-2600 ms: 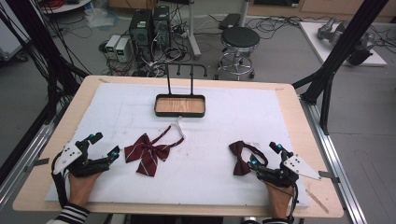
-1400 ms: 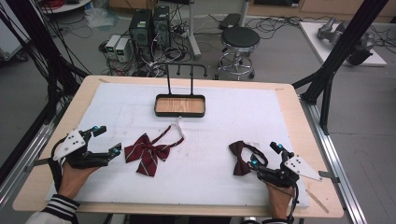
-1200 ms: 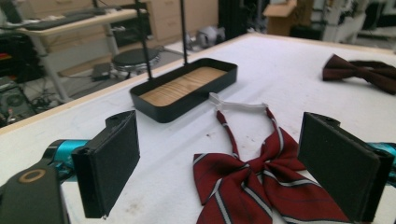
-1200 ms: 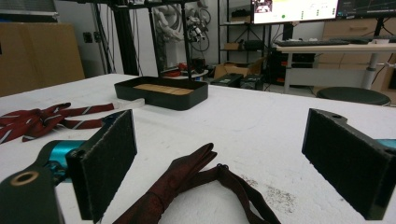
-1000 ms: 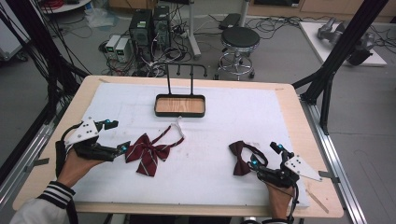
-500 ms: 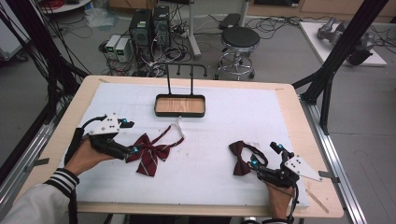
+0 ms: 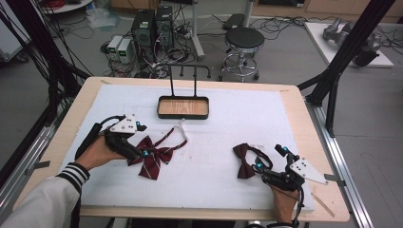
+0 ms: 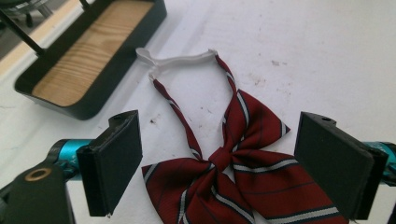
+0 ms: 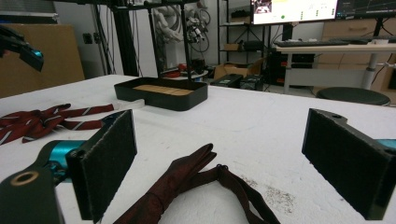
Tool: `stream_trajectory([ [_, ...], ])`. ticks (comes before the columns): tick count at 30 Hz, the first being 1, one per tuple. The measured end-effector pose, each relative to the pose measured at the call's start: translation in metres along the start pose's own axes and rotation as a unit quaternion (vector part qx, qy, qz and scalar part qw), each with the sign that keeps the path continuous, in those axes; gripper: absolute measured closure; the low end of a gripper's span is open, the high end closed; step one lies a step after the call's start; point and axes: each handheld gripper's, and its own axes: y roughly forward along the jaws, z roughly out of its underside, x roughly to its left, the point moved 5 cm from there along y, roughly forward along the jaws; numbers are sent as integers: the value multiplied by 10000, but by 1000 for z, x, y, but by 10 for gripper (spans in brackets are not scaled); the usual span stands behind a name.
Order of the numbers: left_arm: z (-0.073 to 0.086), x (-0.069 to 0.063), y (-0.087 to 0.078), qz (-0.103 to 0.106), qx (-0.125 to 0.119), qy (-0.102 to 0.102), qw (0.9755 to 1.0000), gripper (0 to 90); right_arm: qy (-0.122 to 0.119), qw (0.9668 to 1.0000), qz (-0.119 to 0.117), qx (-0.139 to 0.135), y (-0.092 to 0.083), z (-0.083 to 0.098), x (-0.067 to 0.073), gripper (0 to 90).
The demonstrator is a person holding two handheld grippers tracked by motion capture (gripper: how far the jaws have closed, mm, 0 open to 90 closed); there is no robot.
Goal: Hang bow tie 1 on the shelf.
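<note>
jaws of left gripper [image 8: 219, 163] spread wide over striped maroon fabric bow tie [image 8: 233, 177]; pinching one wing could drag it.

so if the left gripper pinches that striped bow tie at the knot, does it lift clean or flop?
Probably flops: the striped bow tie is thin cloth lying flat, so the wings should droop. Its neck strap with the white clasp lies loose and will likely dangle and drag. It looks light; the open left gripper already straddles the knot, so the fingers should hold it.
</note>
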Motion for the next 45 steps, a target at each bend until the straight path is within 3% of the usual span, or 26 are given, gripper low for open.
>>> stream_trajectory([
  [5,2,2,10,211,355,36,9991,171,12,10000,4,13,0,0,0,92],
  [7,2,2,14,261,512,136,9983,208,10,10000,6,9,0,0,0,93],
  [13,9,2,23,451,773,166,9958,228,17,10000,8,16,0,0,0,92],
  [18,11,2,29,494,944,205,9941,242,-1,10000,10,3,0,0,-1,92],
  [22,8,3,32,579,1215,350,9903,252,14,10000,7,16,0,0,0,92],
  [23,8,3,32,579,1215,350,9903,261,19,10000,6,16,0,0,0,92],
  [31,5,6,44,767,1745,632,9796,308,20,10000,10,-1,0,0,-1,92],
  [34,5,8,48,805,1832,653,9776,336,11,10000,18,5,0,0,-1,92],
  [36,6,10,50,851,2016,791,9726,379,41,10000,3,-8,0,0,-1,93],
  [38,6,9,51,854,2022,752,9727,397,50,10000,5,-3,-1,0,-1,93],
  [40,7,11,52,879,2094,813,9705,425,48,10000,7,0,-1,0,-1,92],
  [45,9,11,55,915,2151,778,9692,459,53,10000,8,0,-1,0,-1,92],
])
